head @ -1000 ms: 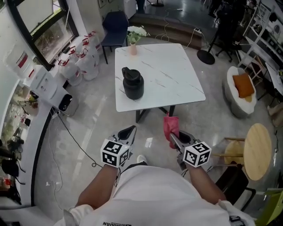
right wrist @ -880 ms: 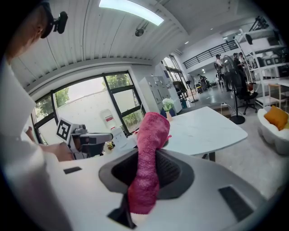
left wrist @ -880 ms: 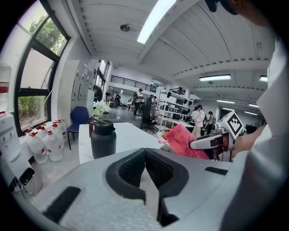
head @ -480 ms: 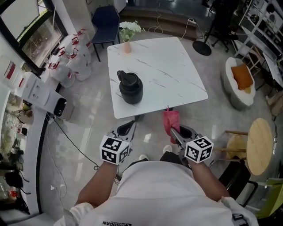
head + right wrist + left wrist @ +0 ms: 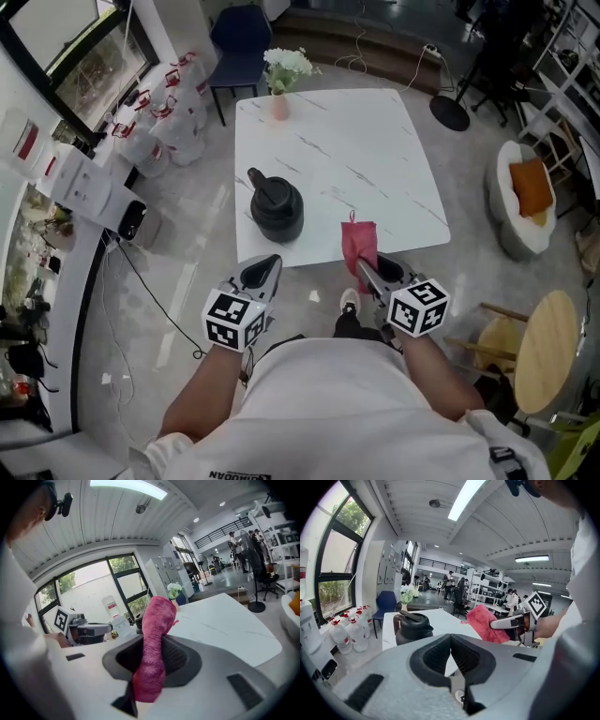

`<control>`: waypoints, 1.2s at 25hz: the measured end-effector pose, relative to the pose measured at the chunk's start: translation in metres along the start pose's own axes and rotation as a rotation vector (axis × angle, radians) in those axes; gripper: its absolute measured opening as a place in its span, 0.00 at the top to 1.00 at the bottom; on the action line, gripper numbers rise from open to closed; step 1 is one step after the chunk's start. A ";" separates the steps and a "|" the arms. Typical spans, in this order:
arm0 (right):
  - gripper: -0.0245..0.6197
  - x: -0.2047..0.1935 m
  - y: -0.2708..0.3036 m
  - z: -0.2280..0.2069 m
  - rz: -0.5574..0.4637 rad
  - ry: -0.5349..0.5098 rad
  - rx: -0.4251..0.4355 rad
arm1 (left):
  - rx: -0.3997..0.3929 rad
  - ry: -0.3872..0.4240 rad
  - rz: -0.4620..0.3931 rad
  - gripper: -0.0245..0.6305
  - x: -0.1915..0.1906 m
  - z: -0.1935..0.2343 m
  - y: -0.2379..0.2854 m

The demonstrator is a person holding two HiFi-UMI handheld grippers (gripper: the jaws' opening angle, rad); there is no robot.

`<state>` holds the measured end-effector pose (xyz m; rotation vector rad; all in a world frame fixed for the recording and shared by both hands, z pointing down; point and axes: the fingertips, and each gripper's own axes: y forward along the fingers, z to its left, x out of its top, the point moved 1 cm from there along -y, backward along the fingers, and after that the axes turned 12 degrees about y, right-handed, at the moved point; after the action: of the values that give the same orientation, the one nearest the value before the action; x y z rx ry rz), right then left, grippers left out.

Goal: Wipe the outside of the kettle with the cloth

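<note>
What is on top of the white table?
A black kettle near its front-left edge and a vase of white flowers at the far-left corner. Whatever is inside the kettle cannot be seen.

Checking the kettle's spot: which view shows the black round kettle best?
Head view: the black round kettle shows whole from above. The left gripper view shows its side; in the right gripper view the pink fluffy cloth mostly hides it.

The left gripper [image 5: 266, 264] and the right gripper [image 5: 362, 266] are side by side at the near edge of the table [image 5: 375, 159]. The kettle [image 5: 276, 208] sits on the table just ahead of the left gripper, and the cloth [image 5: 359, 246] stands up between the right gripper's jaws, right of the kettle. Far ahead of the left gripper, 1 flower vase [image 5: 281, 82] is on the table's far edge, with a chair [image 5: 239, 37] behind it.
</note>
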<state>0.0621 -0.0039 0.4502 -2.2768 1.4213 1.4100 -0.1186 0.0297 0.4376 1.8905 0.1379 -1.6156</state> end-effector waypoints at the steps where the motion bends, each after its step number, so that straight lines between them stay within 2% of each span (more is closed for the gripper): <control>1: 0.80 0.010 0.007 -0.006 0.005 -0.005 0.012 | 0.008 0.005 -0.006 0.96 0.006 0.004 0.008; 4: 0.80 0.038 0.030 -0.025 0.030 -0.017 0.048 | 0.051 0.023 -0.031 0.96 0.028 0.022 0.031; 8: 0.80 0.062 0.053 -0.050 0.085 -0.023 0.099 | 0.111 0.008 -0.038 0.96 0.047 0.037 0.057; 12: 0.80 0.073 0.078 -0.059 0.138 -0.071 0.164 | 0.165 0.057 -0.041 0.96 0.059 0.058 0.068; 17: 0.80 0.081 0.108 -0.048 0.193 -0.182 0.242 | 0.230 0.112 -0.038 0.96 0.070 0.104 0.063; 21: 0.80 0.084 0.133 -0.021 0.227 -0.235 0.302 | 0.236 0.135 0.057 0.95 0.044 0.156 0.066; 23: 0.80 0.087 0.146 -0.004 0.246 -0.217 0.322 | 0.219 0.166 0.125 0.91 0.026 0.182 0.072; 25: 0.80 0.096 0.154 0.015 0.239 -0.187 0.340 | 0.168 0.219 0.189 0.87 0.012 0.200 0.078; 30: 0.80 0.112 0.180 0.043 0.210 -0.271 0.317 | -0.048 0.418 0.322 0.77 -0.026 0.227 0.108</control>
<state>-0.0864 -0.1541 0.4058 -1.7175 1.6872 1.3649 -0.2668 -0.1664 0.4947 2.0667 0.0426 -0.9879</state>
